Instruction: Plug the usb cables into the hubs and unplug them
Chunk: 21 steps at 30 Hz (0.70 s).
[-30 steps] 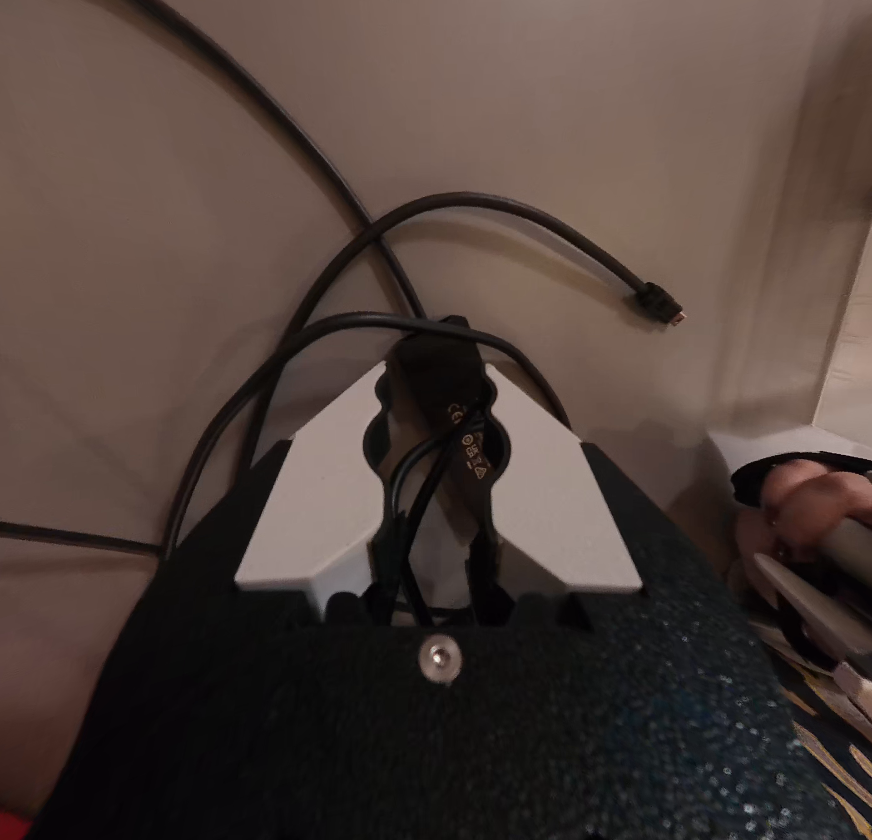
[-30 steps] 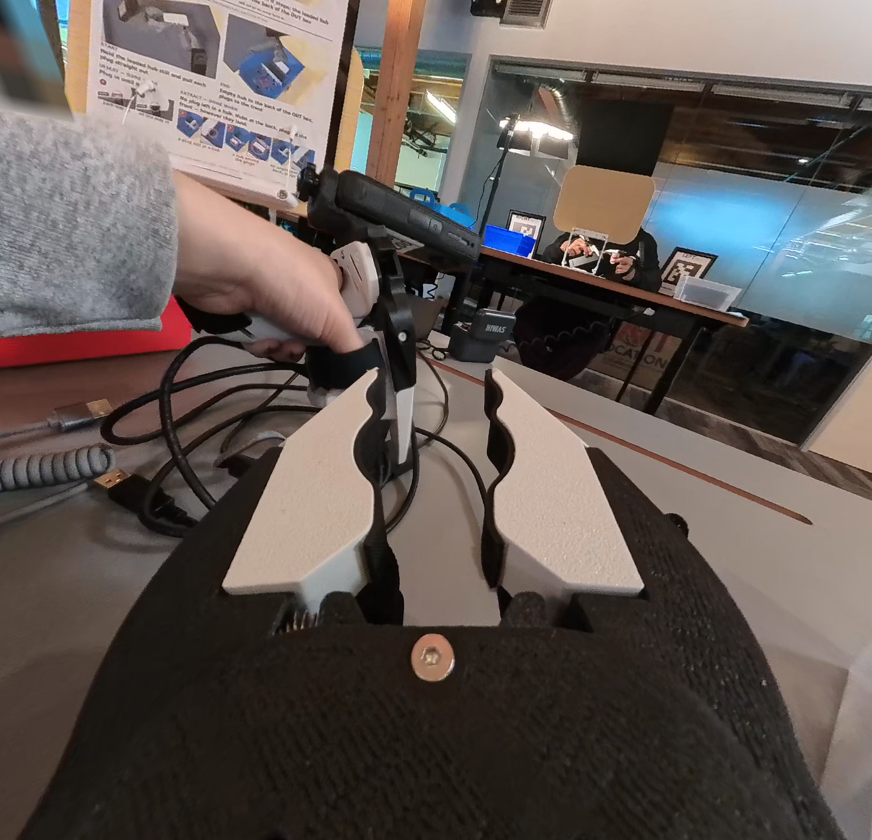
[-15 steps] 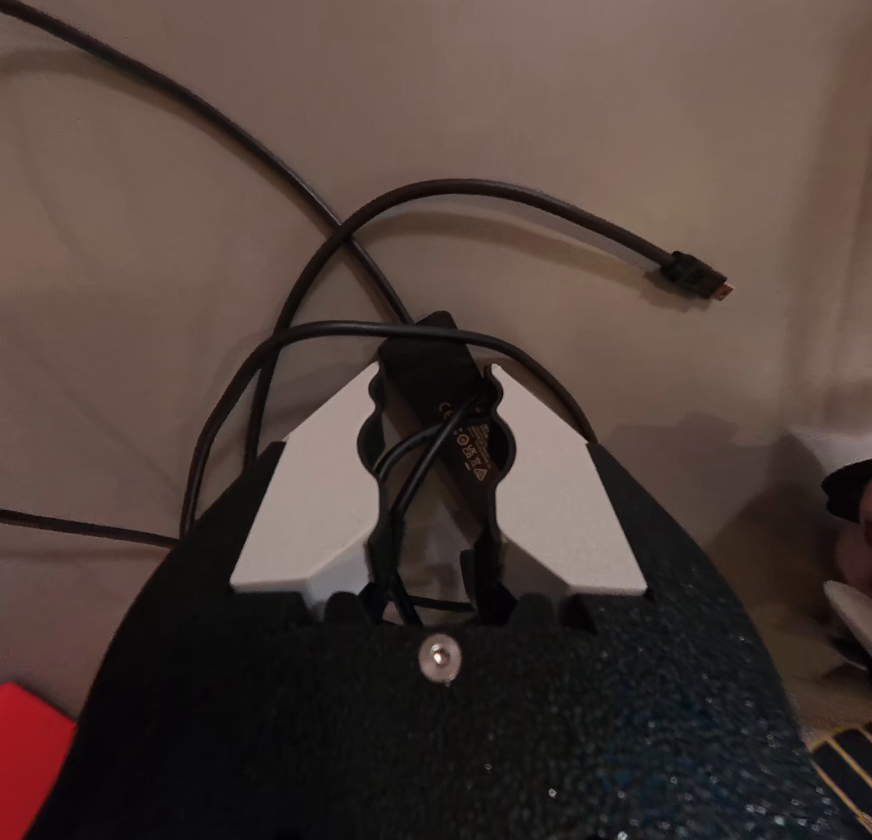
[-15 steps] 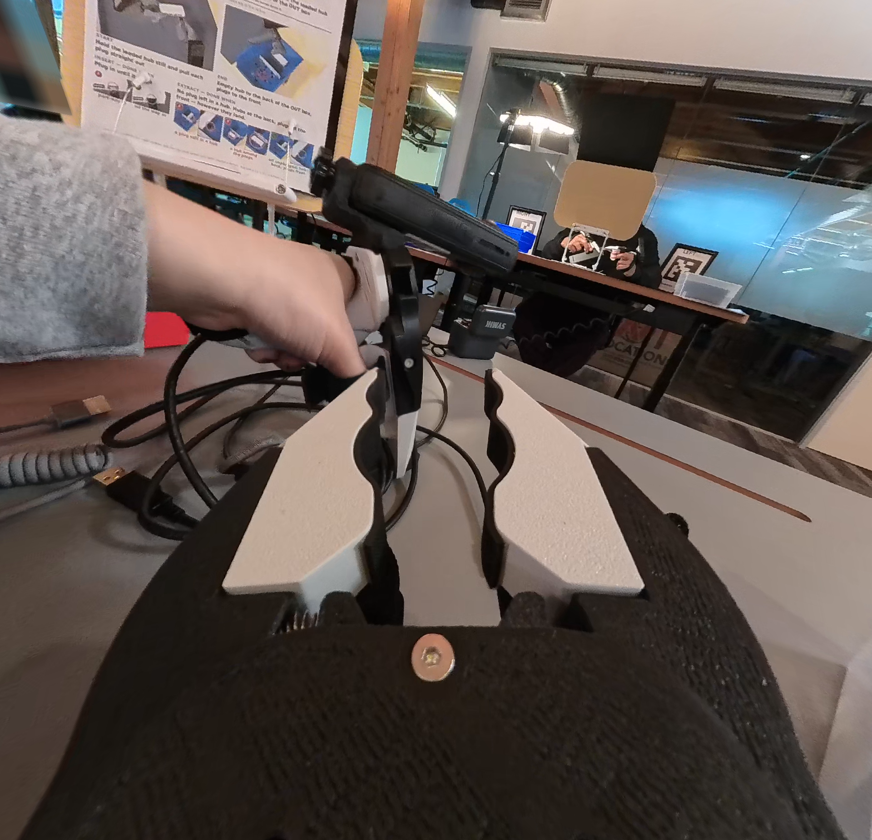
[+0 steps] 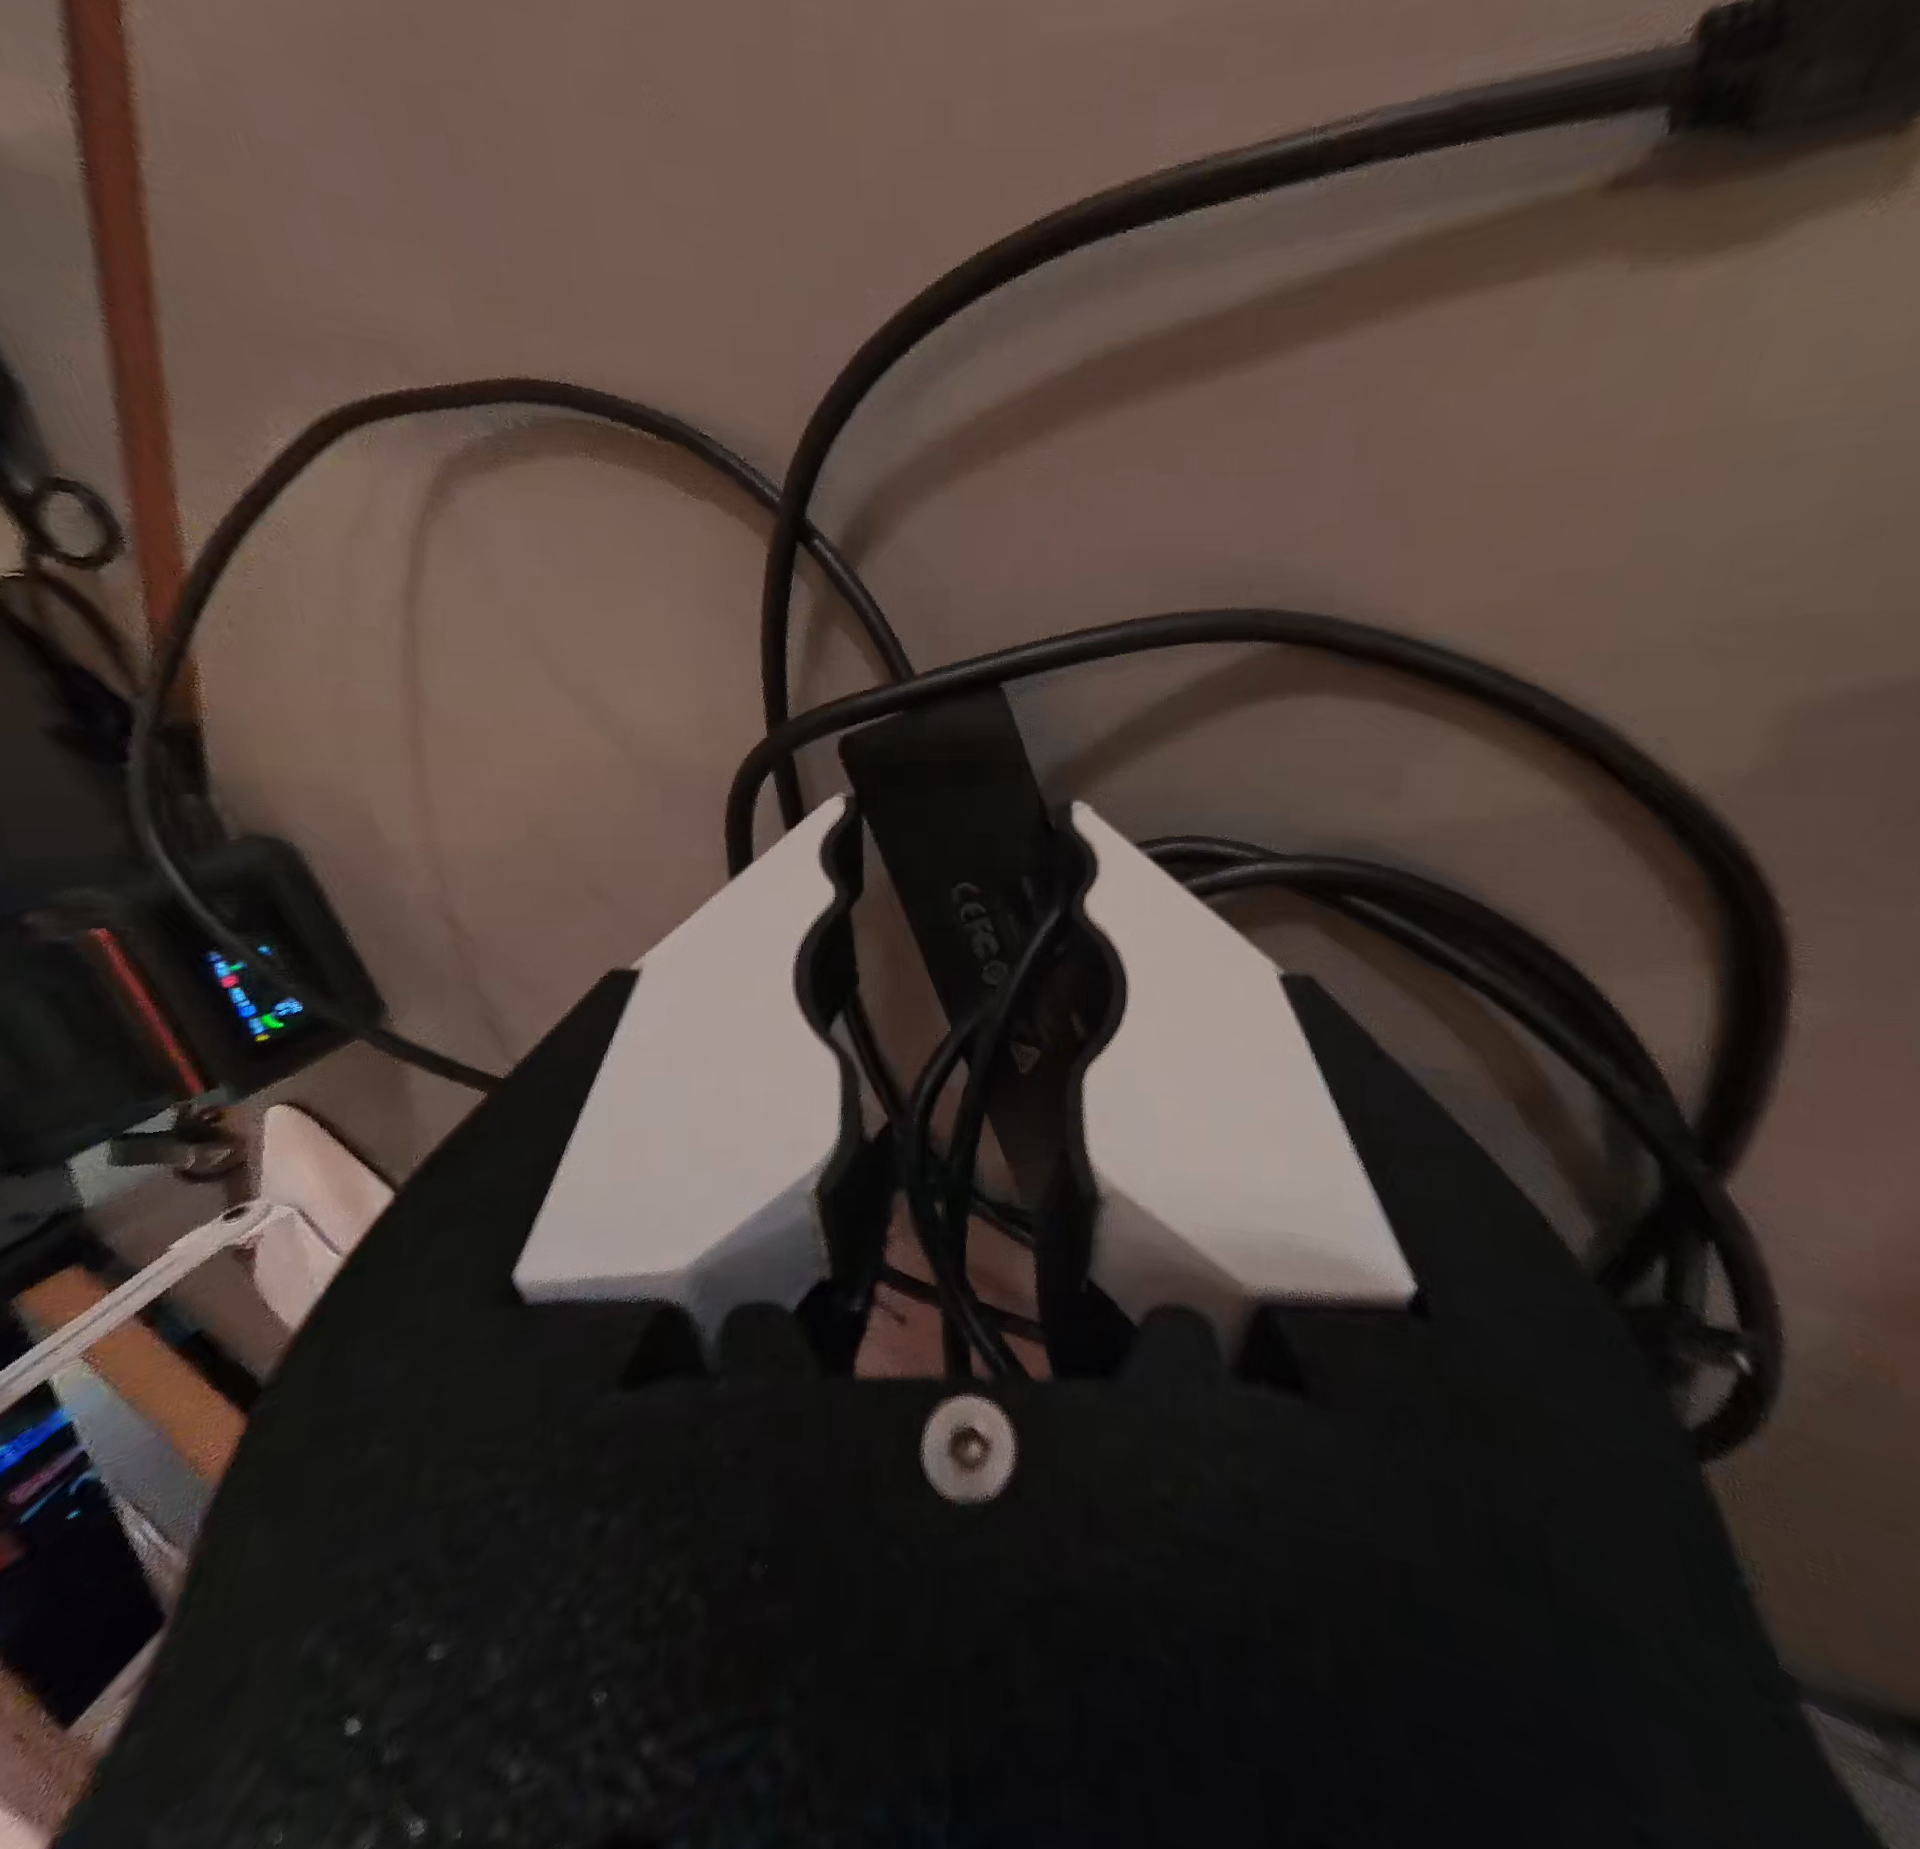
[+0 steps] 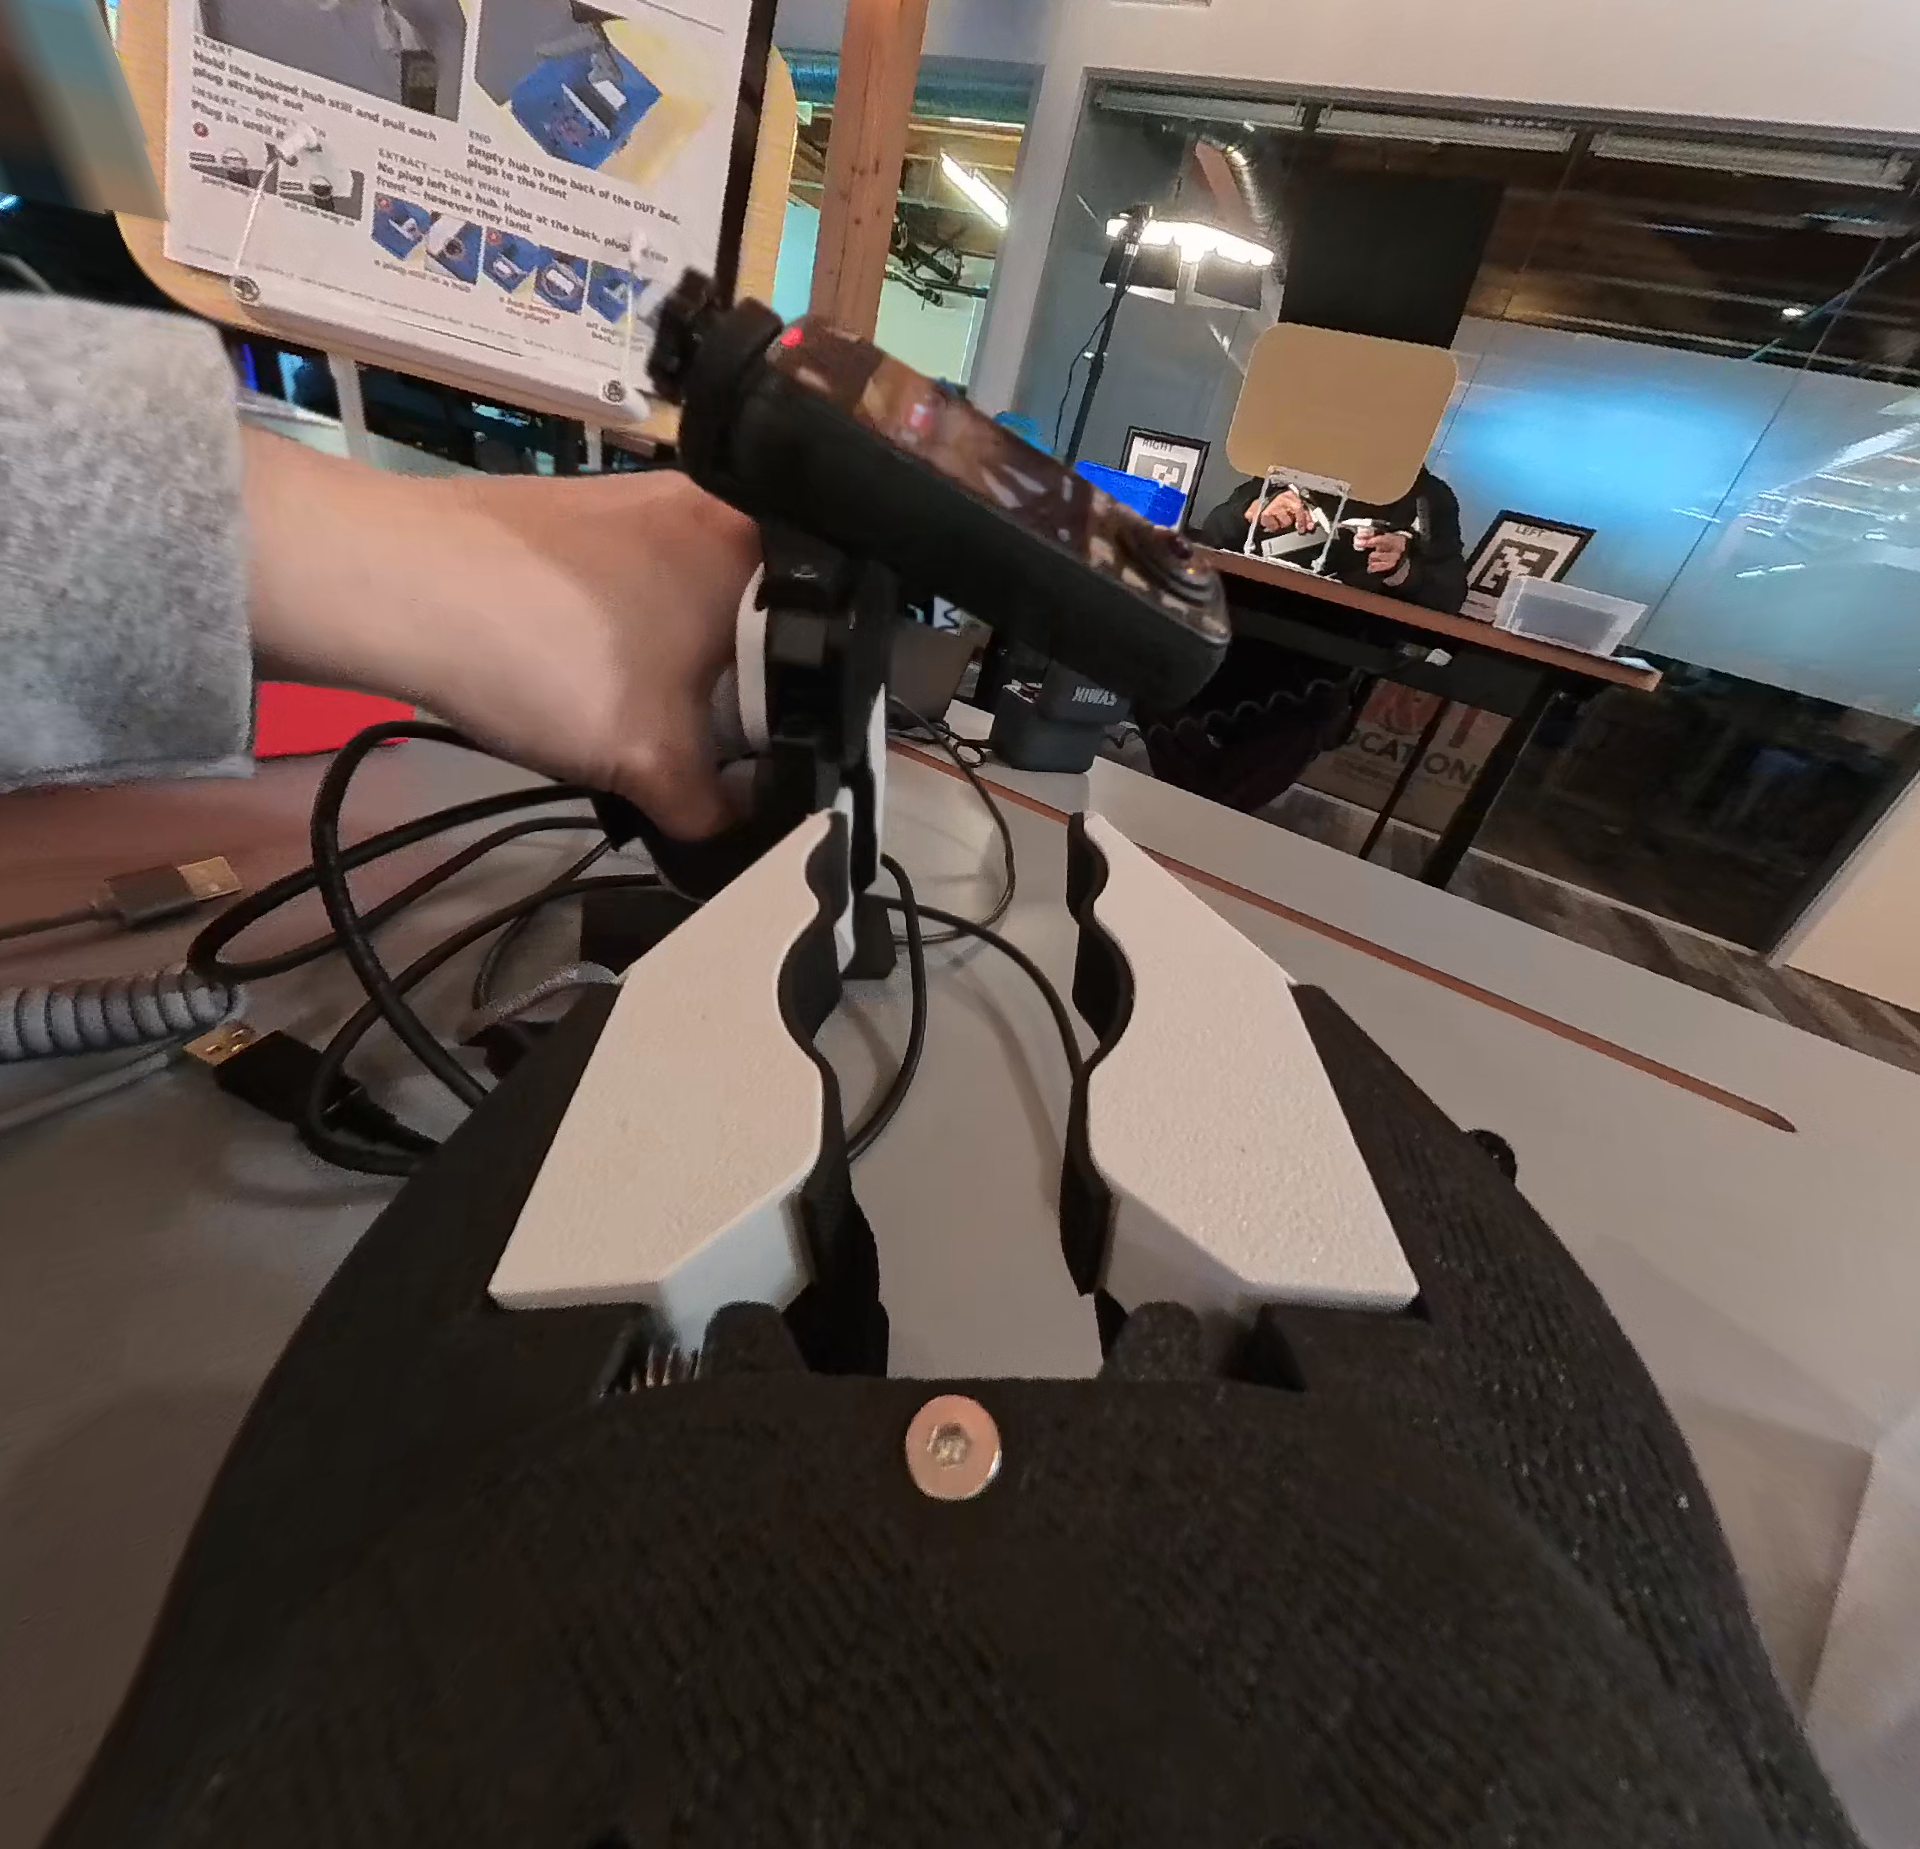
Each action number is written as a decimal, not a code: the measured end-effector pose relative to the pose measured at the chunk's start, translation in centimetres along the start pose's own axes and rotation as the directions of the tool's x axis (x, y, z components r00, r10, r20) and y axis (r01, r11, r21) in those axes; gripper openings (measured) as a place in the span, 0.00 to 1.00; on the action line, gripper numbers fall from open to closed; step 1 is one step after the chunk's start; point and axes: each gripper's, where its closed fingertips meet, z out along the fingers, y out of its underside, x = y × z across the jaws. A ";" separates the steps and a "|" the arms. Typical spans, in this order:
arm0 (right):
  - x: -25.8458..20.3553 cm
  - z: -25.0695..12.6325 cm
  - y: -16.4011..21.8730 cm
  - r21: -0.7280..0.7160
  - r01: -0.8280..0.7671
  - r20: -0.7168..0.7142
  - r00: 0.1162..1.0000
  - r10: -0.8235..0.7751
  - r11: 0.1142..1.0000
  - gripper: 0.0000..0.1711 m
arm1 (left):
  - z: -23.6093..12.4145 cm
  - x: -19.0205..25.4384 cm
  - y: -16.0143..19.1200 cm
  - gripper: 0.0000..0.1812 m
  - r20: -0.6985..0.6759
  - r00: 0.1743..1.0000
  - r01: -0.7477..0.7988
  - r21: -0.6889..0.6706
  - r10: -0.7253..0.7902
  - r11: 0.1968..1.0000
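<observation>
The left gripper (image 5: 961,926) pinches the black hub (image 5: 961,843). The right gripper (image 6: 951,916) is spread and empty. A loose plug (image 5: 1808,54) waits, so plugging seems barely begun.

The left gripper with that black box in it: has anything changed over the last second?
The left gripper has swung left and closer to the table, carrying the black hub: the loose cable plug slid to the upper right corner, and a small lit device came into view at left. Unchanged: it stays shut on the hub, and the right gripper stays open and empty.
</observation>
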 end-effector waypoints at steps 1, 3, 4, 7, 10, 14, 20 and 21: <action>0.0 0.0 0.0 -0.002 -0.002 0.000 1.000 0.002 1.000 0.24 | 0.0 -0.1 0.0 0.18 0.018 1.000 0.005 0.016 -0.006 1.000; 0.1 0.0 0.2 -0.008 -0.005 -0.002 1.000 0.005 1.000 0.24 | -0.4 0.1 -0.4 0.12 0.024 0.999 0.029 0.069 -0.030 0.997; 0.1 0.0 0.2 -0.009 -0.007 -0.004 1.000 0.007 1.000 0.24 | -0.8 -0.4 -0.6 0.14 0.066 0.996 0.046 0.105 -0.053 0.993; 0.1 -0.1 0.1 -0.005 -0.008 -0.002 1.000 0.008 1.000 0.24 | -2.5 -1.2 -0.8 0.21 0.152 0.980 0.094 0.195 -0.125 0.976; 0.0 -0.1 0.0 -0.005 -0.006 0.003 1.000 0.006 1.000 0.24 | -4.6 -1.3 -0.6 0.34 0.205 0.954 0.153 0.300 -0.220 0.942; -0.2 -0.4 -0.4 0.015 -0.002 0.009 1.000 0.002 1.000 0.24 | -7.6 0.1 0.2 0.39 0.179 0.926 0.226 0.444 -0.333 0.867; 0.3 -0.6 -0.5 0.020 -0.029 0.007 1.000 0.029 0.999 0.24 | -12.6 0.9 3.8 0.36 -0.018 0.858 0.385 0.684 -0.514 0.619; 0.4 -0.6 -0.5 0.020 -0.034 0.006 0.999 0.034 0.999 0.24 | -13.3 0.8 4.7 0.37 -0.051 0.846 0.405 0.710 -0.531 0.576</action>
